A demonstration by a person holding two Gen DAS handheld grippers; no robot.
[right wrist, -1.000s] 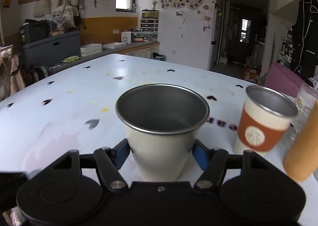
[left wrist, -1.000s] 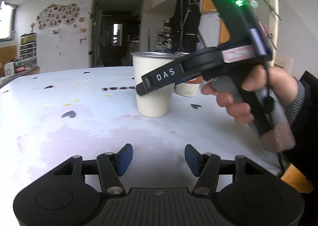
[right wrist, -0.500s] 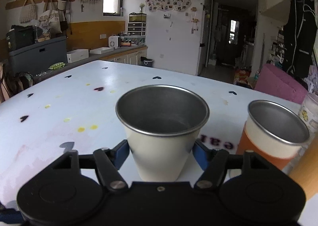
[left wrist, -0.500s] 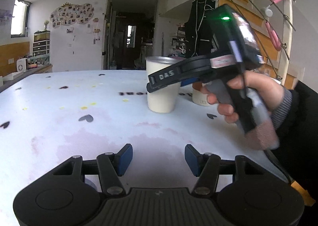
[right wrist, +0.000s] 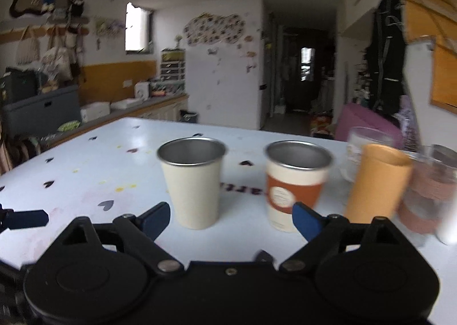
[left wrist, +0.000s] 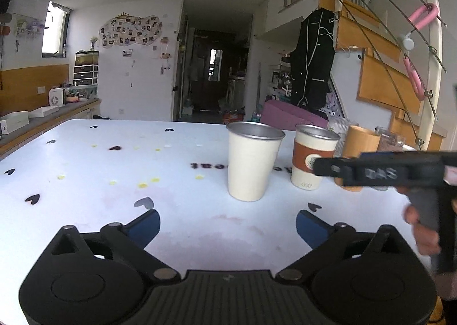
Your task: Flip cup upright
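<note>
The cream metal cup (right wrist: pixel 194 182) stands upright on the white table (right wrist: pixel 85 176), mouth up; it also shows in the left wrist view (left wrist: pixel 251 163). My right gripper (right wrist: pixel 230 220) is open and empty, drawn back just short of the cup. Its body shows in the left wrist view (left wrist: pixel 380 172) at the right, held by a hand. My left gripper (left wrist: pixel 227 228) is open and empty over bare table, well short of the cup.
An upright cup with an orange-brown sleeve (right wrist: pixel 297 182) stands right of the cream cup. Further right are an orange tumbler (right wrist: pixel 377 182), a clear glass (right wrist: pixel 360 150) and a glass with a pinkish band (right wrist: pixel 428 190). Heart stickers dot the table.
My right gripper has opened, let go of the cream cup and pulled back. The cup stays upright on the table. My left gripper has backed away and opened wider.
</note>
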